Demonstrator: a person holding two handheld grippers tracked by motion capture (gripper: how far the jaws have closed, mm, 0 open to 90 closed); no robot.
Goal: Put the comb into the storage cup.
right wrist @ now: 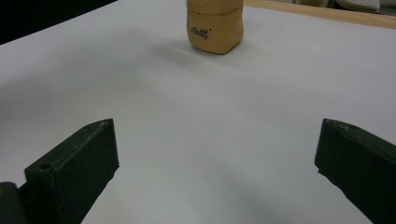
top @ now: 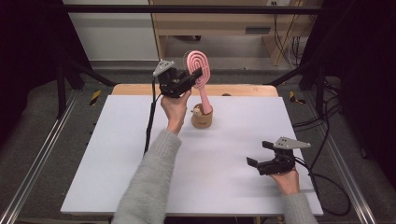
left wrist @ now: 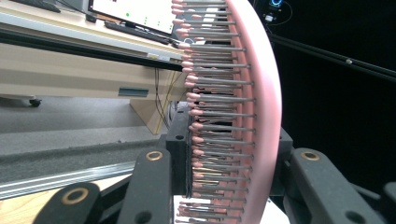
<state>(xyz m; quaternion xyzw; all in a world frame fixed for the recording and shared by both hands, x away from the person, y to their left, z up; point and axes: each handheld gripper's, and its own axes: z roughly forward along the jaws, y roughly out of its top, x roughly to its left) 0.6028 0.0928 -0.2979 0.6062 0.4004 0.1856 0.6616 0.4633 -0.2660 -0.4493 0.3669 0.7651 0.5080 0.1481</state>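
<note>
High view: the left gripper (top: 196,77) clamps the pink hairbrush (top: 200,70) by its head, handle standing in the tan holder (top: 202,117); whether it goes in or comes out I cannot tell. Left gripper view: jaws pinch the bristles. Right gripper view: the right gripper (right wrist: 217,161) gapes empty over the white table (right wrist: 233,116).

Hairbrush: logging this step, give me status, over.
Left gripper shut on pink hairbrush, handle down in tan holder. Right gripper open, low over white table, holding nothing. Nothing in the way.
</note>
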